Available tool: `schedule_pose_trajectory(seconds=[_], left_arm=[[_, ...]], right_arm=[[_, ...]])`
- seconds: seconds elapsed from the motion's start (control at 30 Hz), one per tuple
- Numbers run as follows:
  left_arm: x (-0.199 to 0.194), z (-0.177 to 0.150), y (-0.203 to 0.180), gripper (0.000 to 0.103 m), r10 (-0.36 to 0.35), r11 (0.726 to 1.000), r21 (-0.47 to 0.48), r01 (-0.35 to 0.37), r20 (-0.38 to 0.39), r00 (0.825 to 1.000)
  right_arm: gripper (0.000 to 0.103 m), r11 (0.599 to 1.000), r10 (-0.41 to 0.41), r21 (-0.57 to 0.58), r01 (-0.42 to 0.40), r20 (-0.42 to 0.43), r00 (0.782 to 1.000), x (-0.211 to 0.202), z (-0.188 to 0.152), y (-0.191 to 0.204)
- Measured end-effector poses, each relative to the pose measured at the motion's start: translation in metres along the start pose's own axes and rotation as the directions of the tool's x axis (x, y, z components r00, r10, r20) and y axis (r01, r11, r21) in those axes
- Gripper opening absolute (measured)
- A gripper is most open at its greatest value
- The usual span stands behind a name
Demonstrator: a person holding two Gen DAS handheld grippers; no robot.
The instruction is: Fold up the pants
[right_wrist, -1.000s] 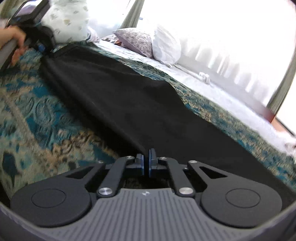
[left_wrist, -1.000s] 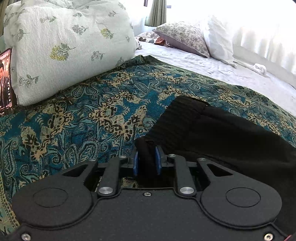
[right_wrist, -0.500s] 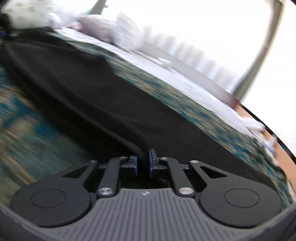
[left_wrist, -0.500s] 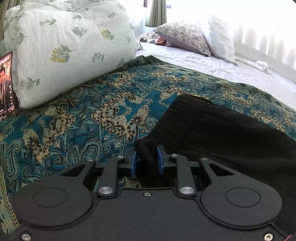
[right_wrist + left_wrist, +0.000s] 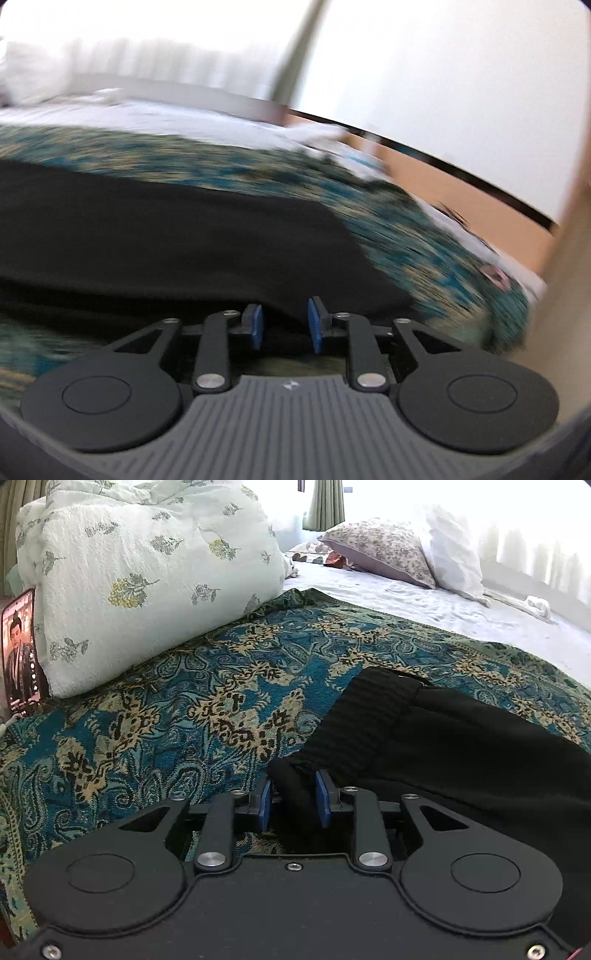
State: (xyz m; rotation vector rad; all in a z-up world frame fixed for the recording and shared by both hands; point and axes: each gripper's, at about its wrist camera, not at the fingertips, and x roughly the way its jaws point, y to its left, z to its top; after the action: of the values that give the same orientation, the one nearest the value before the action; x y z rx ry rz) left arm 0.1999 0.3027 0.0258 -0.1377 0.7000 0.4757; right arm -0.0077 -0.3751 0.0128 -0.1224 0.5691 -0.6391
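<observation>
Black pants (image 5: 461, 734) lie on a blue and gold patterned bedspread (image 5: 221, 686), the ribbed waistband (image 5: 362, 716) towards the pillows. My left gripper (image 5: 291, 797) has its blue pads parted a little, with a bunched corner of the waistband still between them. In the blurred right wrist view the pants (image 5: 166, 221) stretch across the bedspread (image 5: 406, 221). My right gripper (image 5: 283, 325) is open at the near edge of the pant leg, the fabric edge just beyond its pads.
A big floral pillow (image 5: 147, 576) sits at the left with a phone (image 5: 20, 653) leaning beside it. More pillows (image 5: 388, 550) lie on the white sheet (image 5: 424, 602) at the back. The bed's foot edge and orange floor (image 5: 480, 199) show at the right.
Both grippers have opened: the left loosened on the waistband corner, the right let go of the pant leg edge. The right gripper swung right towards the foot of the bed.
</observation>
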Motion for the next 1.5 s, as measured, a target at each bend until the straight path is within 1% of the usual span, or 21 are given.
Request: schedule_pose_trajectory(seconds=[0.13,0.2,0.27,0.33,0.37,0.4,0.47,0.5,0.57,0.6,0.67,0.73,0.87,1.03,1.17,1.23,1.27,1.33,1.37,1.43,1.5], left_arm=[[0.001,0.000,-0.005,0.026,0.026,1.000,0.007,-0.026,0.001,1.000],[0.001,0.000,-0.006,0.027,0.035,0.999,0.011,-0.035,0.000,0.999],[0.001,0.001,-0.006,0.029,0.044,0.999,0.005,-0.044,-0.001,0.999],[0.001,0.001,-0.004,0.031,0.044,0.999,-0.020,-0.044,0.004,0.999],[0.000,0.001,-0.003,0.035,0.046,0.998,-0.031,-0.046,0.010,0.999],[-0.003,0.001,-0.003,0.045,0.061,0.998,-0.036,-0.060,0.020,0.998],[-0.010,0.002,-0.004,0.054,0.097,0.994,-0.047,-0.096,0.039,0.994],[-0.015,0.002,-0.004,0.054,0.098,0.994,-0.052,-0.095,0.053,0.994],[-0.027,0.003,-0.005,0.055,0.081,0.995,-0.059,-0.077,0.072,0.994],[-0.035,0.004,-0.007,0.056,0.073,0.996,-0.063,-0.067,0.087,0.994],[-0.052,0.004,-0.015,0.060,0.046,0.998,-0.052,-0.040,0.128,0.991],[-0.072,0.003,-0.028,0.064,-0.004,1.000,-0.013,0.007,0.167,0.986],[-0.111,-0.009,-0.066,0.076,-0.138,0.987,0.104,0.119,0.204,0.969],[-0.147,-0.039,-0.114,0.079,-0.309,0.937,0.222,0.270,0.165,0.937],[-0.154,-0.067,-0.143,0.079,-0.368,0.902,0.279,0.328,0.107,0.924],[-0.154,-0.079,-0.155,0.079,-0.370,0.893,0.303,0.332,0.078,0.926],[-0.153,-0.084,-0.160,0.079,-0.366,0.892,0.309,0.330,0.067,0.928],[-0.150,-0.092,-0.165,0.079,-0.360,0.892,0.310,0.329,0.048,0.932],[-0.149,-0.095,-0.166,0.079,-0.357,0.893,0.308,0.327,0.044,0.933],[-0.144,-0.098,-0.164,0.080,-0.345,0.896,0.311,0.316,0.041,0.938],[-0.137,-0.100,-0.159,0.080,-0.309,0.904,0.324,0.278,0.047,0.950]], right_arm=[[0.037,0.982,-0.098,0.160,0.101,-0.024,0.995,0.010,-0.001,-0.036],[0.025,0.967,-0.144,0.206,0.148,-0.033,0.989,0.016,-0.004,-0.047],[0.025,0.955,-0.203,0.214,0.207,-0.040,0.978,0.018,-0.003,-0.049],[0.032,0.934,-0.284,0.210,0.288,-0.049,0.958,0.019,-0.003,-0.047],[0.035,0.925,-0.305,0.221,0.309,-0.055,0.951,0.019,-0.004,-0.049],[0.037,0.916,-0.307,0.255,0.311,-0.054,0.950,0.017,-0.005,-0.052],[0.038,0.896,-0.310,0.322,0.305,-0.037,0.950,0.011,-0.004,-0.061],[0.039,0.890,-0.300,0.357,0.284,-0.008,0.954,0.006,-0.005,-0.065],[0.043,0.881,-0.240,0.431,0.195,0.052,0.969,-0.004,-0.006,-0.073],[0.048,0.875,-0.190,0.465,0.131,0.081,0.979,-0.007,-0.007,-0.077],[0.052,0.855,-0.092,0.518,0.015,0.123,0.988,-0.010,-0.009,-0.081],[0.055,0.845,-0.023,0.532,-0.047,0.124,0.992,-0.008,-0.008,-0.079],[0.057,0.802,0.059,0.592,-0.083,0.061,0.996,0.002,-0.011,-0.075],[0.062,0.753,0.023,0.657,-0.045,0.042,0.999,0.012,-0.014,-0.080],[0.063,0.731,0.042,0.680,-0.057,0.038,0.998,0.025,-0.011,-0.086],[0.063,0.726,0.059,0.684,-0.063,0.029,0.998,0.033,-0.007,-0.087],[0.060,0.719,0.072,0.692,-0.068,0.023,0.997,0.038,-0.006,-0.089],[0.041,0.696,0.078,0.715,-0.056,0.002,0.997,0.043,-0.007,-0.093],[0.004,0.687,0.068,0.726,-0.030,-0.023,0.997,0.044,-0.008,-0.094],[0.003,0.660,0.073,0.751,-0.033,-0.020,0.997,0.041,-0.014,-0.096],[0.003,0.685,0.043,0.729,-0.020,-0.014,0.999,0.033,-0.015,-0.094]])
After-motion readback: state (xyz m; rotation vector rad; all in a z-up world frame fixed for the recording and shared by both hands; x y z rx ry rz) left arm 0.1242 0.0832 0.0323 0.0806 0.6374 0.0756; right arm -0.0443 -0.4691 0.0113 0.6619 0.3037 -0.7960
